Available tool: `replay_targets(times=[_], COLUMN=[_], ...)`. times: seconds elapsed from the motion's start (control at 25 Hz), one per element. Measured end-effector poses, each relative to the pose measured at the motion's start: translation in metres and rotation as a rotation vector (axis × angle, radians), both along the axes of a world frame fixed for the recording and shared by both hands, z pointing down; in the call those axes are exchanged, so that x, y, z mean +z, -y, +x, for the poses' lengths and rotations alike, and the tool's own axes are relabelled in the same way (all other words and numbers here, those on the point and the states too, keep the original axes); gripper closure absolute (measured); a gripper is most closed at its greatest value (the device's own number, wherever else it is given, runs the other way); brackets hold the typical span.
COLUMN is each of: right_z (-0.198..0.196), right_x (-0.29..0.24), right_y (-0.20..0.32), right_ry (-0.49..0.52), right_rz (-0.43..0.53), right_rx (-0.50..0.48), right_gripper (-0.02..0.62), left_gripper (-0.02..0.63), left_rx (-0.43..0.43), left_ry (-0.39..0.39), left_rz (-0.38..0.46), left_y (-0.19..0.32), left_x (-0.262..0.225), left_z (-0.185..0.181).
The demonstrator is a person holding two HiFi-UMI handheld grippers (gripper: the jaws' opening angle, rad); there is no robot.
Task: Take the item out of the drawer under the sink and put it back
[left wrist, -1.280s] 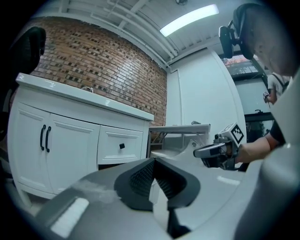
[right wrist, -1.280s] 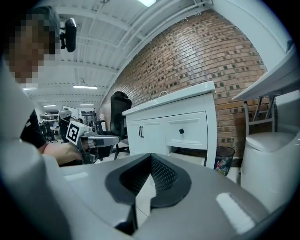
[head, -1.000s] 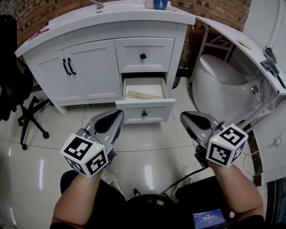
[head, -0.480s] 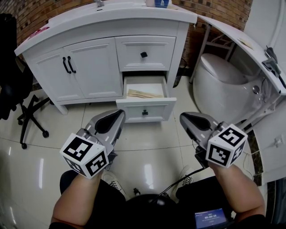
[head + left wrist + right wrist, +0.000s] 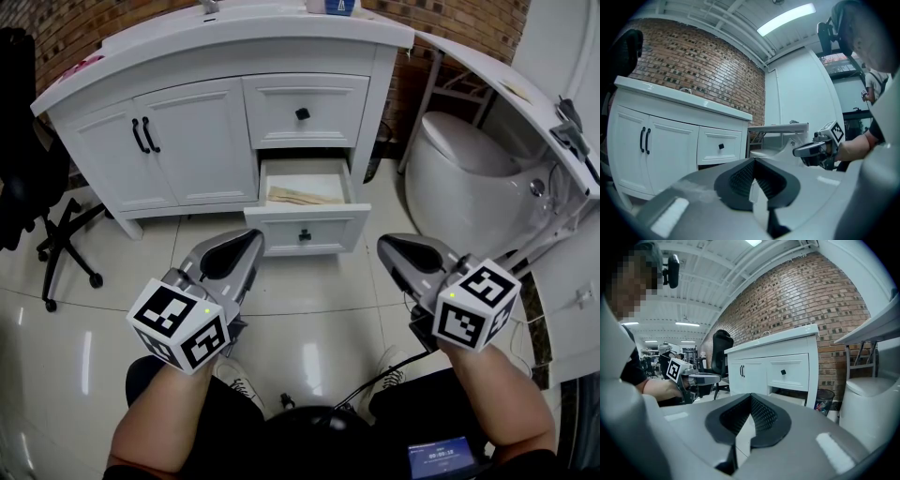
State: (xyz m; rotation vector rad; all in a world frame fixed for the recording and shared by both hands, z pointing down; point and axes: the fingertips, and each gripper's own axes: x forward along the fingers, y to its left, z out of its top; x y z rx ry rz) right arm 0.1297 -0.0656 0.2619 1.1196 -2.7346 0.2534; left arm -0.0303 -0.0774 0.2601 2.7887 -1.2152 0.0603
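Observation:
The lower drawer (image 5: 307, 232) of the white sink cabinet (image 5: 187, 141) stands pulled open. A flat tan item (image 5: 300, 197) lies inside it. Both grippers hover over the floor in front of the drawer, apart from it. My left gripper (image 5: 251, 236) is shut with nothing between its jaws, its tip just left of the drawer front. My right gripper (image 5: 384, 246) is shut and empty too, right of the drawer. In the left gripper view its closed jaws (image 5: 753, 164) point at the cabinet, as do the right gripper's (image 5: 750, 399) in its own view.
The upper drawer (image 5: 303, 112) is closed, as are the cabinet doors (image 5: 141, 141). A white toilet (image 5: 464, 169) stands to the right, a black office chair (image 5: 37, 187) to the left. A dark waste bin (image 5: 827, 401) sits beside the cabinet. The floor is glossy tile (image 5: 309, 319).

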Motion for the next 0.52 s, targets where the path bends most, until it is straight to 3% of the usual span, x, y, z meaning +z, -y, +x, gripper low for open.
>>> replay_targets(times=[0.52], right_z=[-0.0027], right_x=[-0.0012], right_y=[-0.0009], right_ry=[-0.003], right_rz=[0.003], right_rx=[-0.005], right_gripper=[0.589], left_gripper=[0.600], left_rx=[0.005], left_ry=[0.003], left_rz=[0.000], left_y=[-0.0006], left_x=[-0.0007], left_z=[0.0012])
